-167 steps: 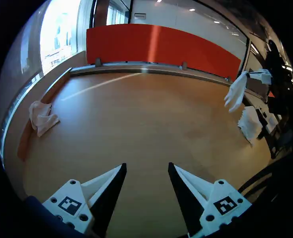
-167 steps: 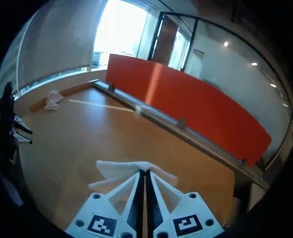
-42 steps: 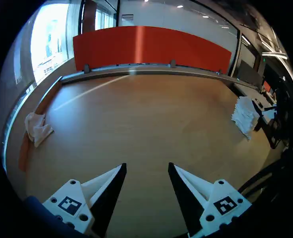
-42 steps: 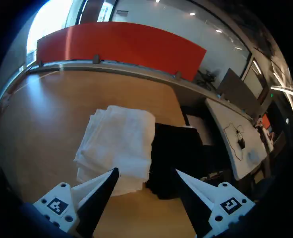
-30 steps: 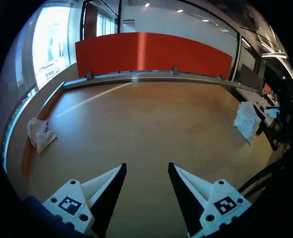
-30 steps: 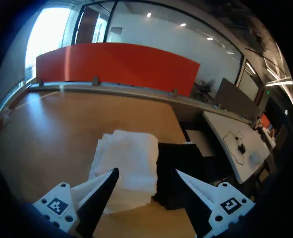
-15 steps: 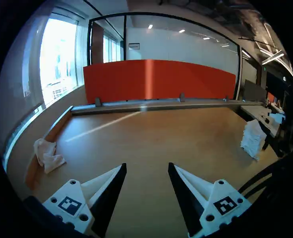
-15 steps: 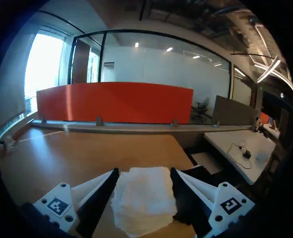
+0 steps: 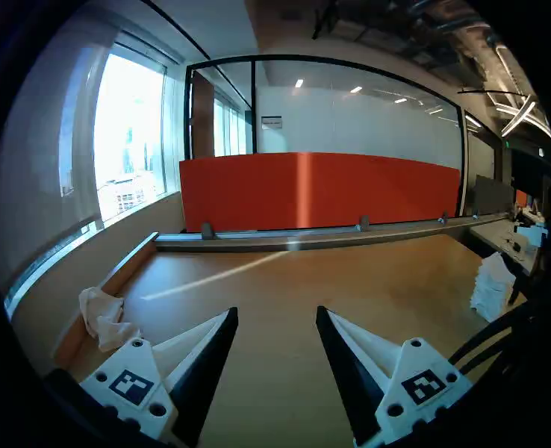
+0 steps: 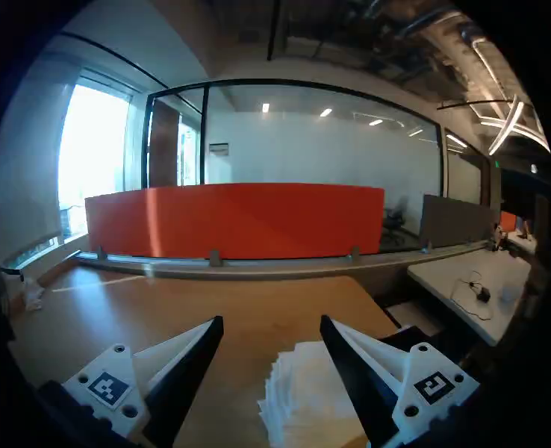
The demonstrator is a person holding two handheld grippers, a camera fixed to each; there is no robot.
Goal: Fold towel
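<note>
Left gripper view: crumpled towel (image 9: 104,321) at 8 o'clock on the wooden bench (image 9: 313,280), against the raised left rim. Left claw (image 9: 274,310) at 6 o'clock, spread wide over bare wood. Stack of folded towels (image 9: 492,287) at 3 o'clock, near the bench edge.

Right gripper view: right claw (image 10: 269,319) spread. The stack of folded towels (image 10: 302,396) sits at 6 o'clock, partly behind the right finger; contact cannot be told.

Open-plan office: a long wooden counter (image 9: 313,276) ends at 12 o'clock in an orange divider screen (image 9: 320,190), with a glass-walled room (image 10: 320,149) behind. Tall windows (image 9: 130,164) stand at 10 o'clock, a cable-strewn white desk (image 10: 455,275) at 3 o'clock, and strip lights (image 10: 511,118) hang beneath exposed ceiling ducts (image 10: 395,33).
</note>
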